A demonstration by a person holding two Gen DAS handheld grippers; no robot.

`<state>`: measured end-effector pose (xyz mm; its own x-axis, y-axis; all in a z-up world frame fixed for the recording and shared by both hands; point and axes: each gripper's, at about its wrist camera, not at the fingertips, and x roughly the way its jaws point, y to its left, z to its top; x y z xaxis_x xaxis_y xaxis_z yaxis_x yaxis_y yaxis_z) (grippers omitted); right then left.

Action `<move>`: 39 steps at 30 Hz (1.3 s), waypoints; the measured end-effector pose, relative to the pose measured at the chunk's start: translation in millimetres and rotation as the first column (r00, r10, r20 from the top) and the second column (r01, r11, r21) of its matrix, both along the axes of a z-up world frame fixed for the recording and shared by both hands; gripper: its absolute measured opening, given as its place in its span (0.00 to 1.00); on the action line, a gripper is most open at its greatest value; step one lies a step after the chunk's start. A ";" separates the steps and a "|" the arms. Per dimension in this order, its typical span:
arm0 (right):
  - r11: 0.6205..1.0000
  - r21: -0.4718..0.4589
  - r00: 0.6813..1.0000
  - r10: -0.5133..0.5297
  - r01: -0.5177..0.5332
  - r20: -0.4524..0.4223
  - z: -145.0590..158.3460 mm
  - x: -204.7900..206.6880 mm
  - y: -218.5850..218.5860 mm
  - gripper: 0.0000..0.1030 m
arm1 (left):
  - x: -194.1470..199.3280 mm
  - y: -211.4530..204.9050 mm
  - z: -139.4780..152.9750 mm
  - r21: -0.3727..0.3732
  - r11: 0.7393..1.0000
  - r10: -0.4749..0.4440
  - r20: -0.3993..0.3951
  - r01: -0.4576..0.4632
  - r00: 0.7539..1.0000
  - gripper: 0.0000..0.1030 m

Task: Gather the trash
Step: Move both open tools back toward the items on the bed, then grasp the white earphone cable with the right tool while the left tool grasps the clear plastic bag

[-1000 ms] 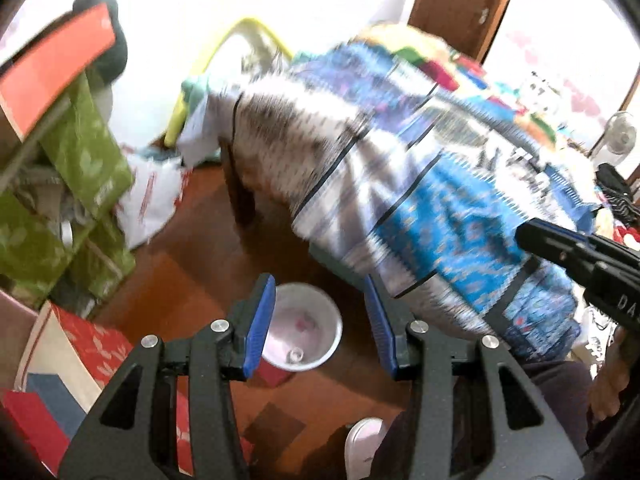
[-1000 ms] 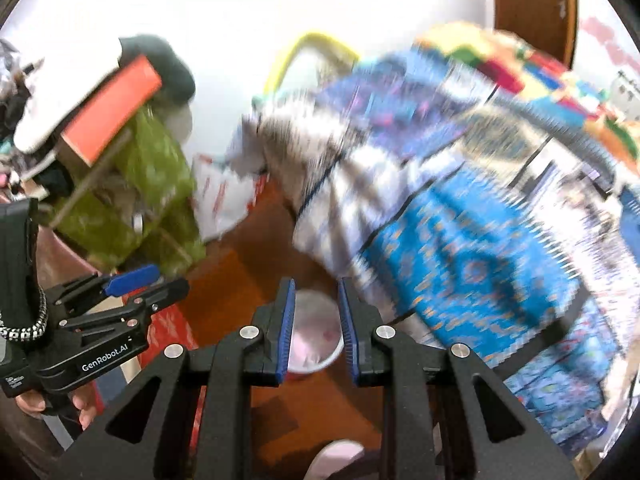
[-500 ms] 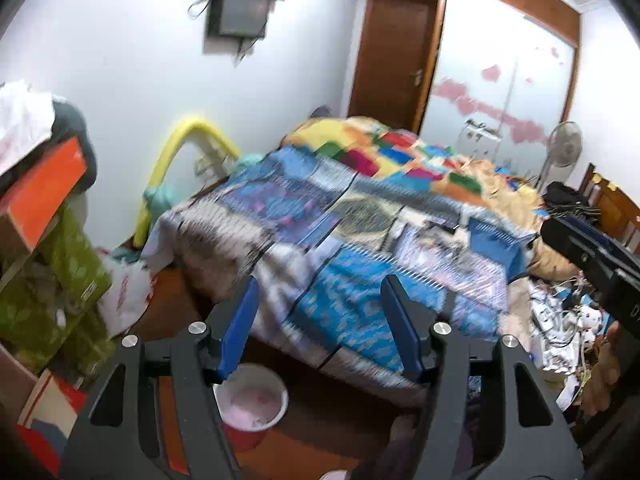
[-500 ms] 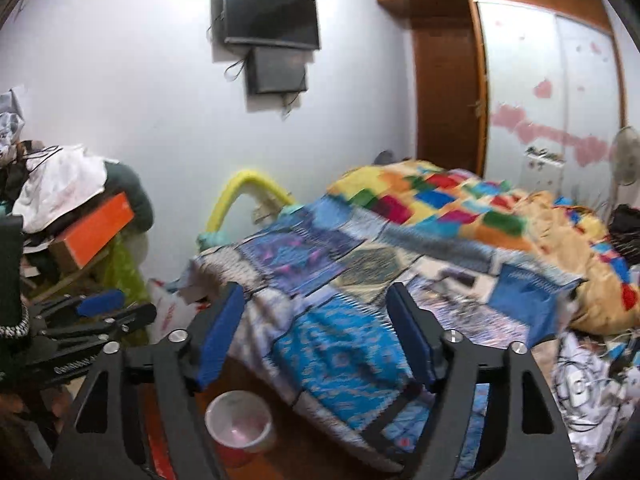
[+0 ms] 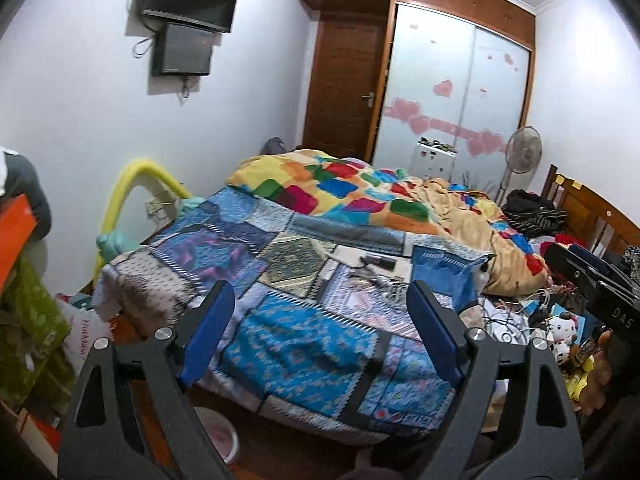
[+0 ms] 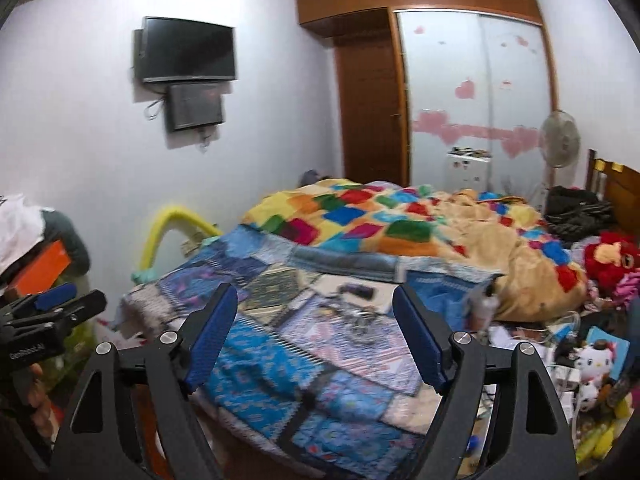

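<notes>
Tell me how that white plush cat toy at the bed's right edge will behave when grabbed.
The white plush cat toy looks soft, so it will likely squash between the pads rather than slip. Probably light for its size. It sits among cables, which might snag and drag along.

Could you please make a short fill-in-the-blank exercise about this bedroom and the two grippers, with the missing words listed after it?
1. Both the left gripper and the right gripper have their jaws ____.
2. The sliding wardrobe doors carry pink ____ shapes.
3. On the wall, a smaller screen hangs just ____ the black television.
4. The standing fan is near the bed's wooden ____.

Missing words: open; heart; below; headboard
</notes>
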<state>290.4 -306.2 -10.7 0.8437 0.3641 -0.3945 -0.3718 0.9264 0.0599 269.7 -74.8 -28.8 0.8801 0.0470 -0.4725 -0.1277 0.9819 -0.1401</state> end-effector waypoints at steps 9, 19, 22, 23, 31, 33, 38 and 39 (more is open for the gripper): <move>0.996 -0.042 0.995 -0.081 0.083 0.051 0.4 32.9 -31.4 0.75 | 66.1 -33.5 -4.8 -0.002 0.997 -0.071 -0.016 0.071 0.997 0.94; 0.993 -0.034 0.993 -0.111 0.110 -0.030 -34.7 92.5 -50.4 0.75 | 161.0 -65.6 -37.8 0.004 0.989 -0.147 -0.097 0.148 0.984 0.96; 0.992 -0.054 0.991 -0.116 0.113 -0.060 -49.1 109.4 -50.6 0.75 | 190.1 -68.7 -55.0 -0.007 0.989 -0.150 -0.132 0.150 0.980 0.96; 0.991 -0.062 0.990 -0.119 0.115 -0.075 -56.2 116.1 -50.5 0.75 | 202.4 -69.0 -63.6 -0.018 0.988 -0.153 -0.146 0.152 0.977 0.96; 0.991 -0.088 0.971 -0.121 0.104 -0.207 -108.9 166.0 -46.9 0.75 | 268.4 -64.5 -134.3 -0.028 0.988 -0.157 -0.257 0.155 0.954 0.95; 0.992 -0.090 0.963 -0.109 0.089 -0.248 -123.3 179.9 -43.8 0.75 | 281.5 -62.8 -154.3 -0.027 0.987 -0.159 -0.290 0.158 0.944 0.90; 0.997 -0.068 0.938 -0.045 0.023 -0.344 -155.1 208.8 -30.4 0.75 | 315.6 -58.1 -200.7 -0.049 0.983 -0.184 -0.369 0.179 0.911 0.77; 0.998 -0.055 0.933 -0.031 0.012 -0.359 -159.9 215.0 -27.8 0.75 | 321.9 -57.0 -208.2 -0.055 0.982 -0.190 -0.382 0.183 0.905 0.76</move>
